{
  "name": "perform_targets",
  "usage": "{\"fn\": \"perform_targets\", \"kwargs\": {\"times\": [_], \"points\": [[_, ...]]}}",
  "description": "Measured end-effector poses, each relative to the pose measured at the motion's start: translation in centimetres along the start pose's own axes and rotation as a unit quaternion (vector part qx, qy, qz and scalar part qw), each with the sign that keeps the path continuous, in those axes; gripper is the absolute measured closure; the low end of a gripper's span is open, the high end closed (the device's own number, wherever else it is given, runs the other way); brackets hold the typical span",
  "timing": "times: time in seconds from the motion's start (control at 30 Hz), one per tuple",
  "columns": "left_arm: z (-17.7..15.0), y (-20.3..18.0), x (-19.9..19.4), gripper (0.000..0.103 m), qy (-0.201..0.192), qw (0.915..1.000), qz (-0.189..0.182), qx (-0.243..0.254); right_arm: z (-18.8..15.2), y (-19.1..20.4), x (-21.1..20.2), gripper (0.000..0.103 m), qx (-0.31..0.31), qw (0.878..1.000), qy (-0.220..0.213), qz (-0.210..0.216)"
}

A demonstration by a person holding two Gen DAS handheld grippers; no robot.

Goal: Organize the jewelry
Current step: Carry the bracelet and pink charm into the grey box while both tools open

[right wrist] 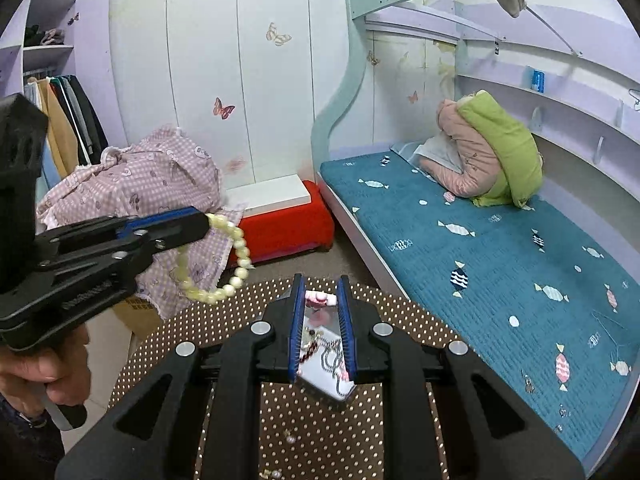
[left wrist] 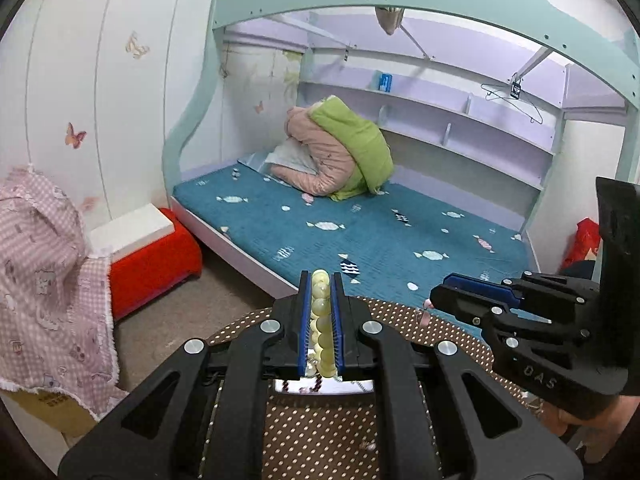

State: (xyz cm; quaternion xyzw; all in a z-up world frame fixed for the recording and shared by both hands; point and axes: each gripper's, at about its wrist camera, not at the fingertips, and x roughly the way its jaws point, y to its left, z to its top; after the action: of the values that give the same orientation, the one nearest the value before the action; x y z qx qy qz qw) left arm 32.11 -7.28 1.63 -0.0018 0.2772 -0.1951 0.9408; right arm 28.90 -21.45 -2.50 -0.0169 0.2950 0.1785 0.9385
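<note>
A child's bedroom — bunk bed [left wrist: 360, 232], butterfly-stickered wardrobe [right wrist: 208, 80], hanging clothes [right wrist: 68, 120].

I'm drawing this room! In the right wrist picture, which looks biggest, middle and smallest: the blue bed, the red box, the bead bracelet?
1. Blue bed, by far the largest.
2. Red box.
3. Bead bracelet, held in the left gripper; it sits nearer the camera, so it looks almost as wide as the box.

Both wrist cameras sit low and close over the dotted table [left wrist: 400, 316], looking forward along their own fingers toward the bed [left wrist: 360, 232] beyond it. The left view faces the bed squarely; the right view [right wrist: 500, 264] has it to the right.
</note>
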Motion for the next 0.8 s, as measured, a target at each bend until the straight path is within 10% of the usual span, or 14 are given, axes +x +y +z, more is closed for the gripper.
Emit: {"fn": "perform_targets", "kwargs": {"times": [0.47, 0.6, 0.8], "points": [[1.1, -0.1, 6.6, 0.091, 0.074, 0.9965, -0.032, -0.019, 0.9, -2.0, 6.3, 0.087, 0.042, 0.996, 0.080, 0.019], [0.8, 0.3, 6.7, 0.038, 0.073, 0.9968, -0.017, -0.027, 0.3, -2.6, 6.8, 0.071, 0.067, 0.994, 0.089, 0.020], [0.7, 1.1, 4.5, 0.013, 0.043, 0.9983, 0.029, -0.027, 0.2, -2.9, 5.0, 0.021, 0.077, 0.995, 0.064, 0.003]]}}
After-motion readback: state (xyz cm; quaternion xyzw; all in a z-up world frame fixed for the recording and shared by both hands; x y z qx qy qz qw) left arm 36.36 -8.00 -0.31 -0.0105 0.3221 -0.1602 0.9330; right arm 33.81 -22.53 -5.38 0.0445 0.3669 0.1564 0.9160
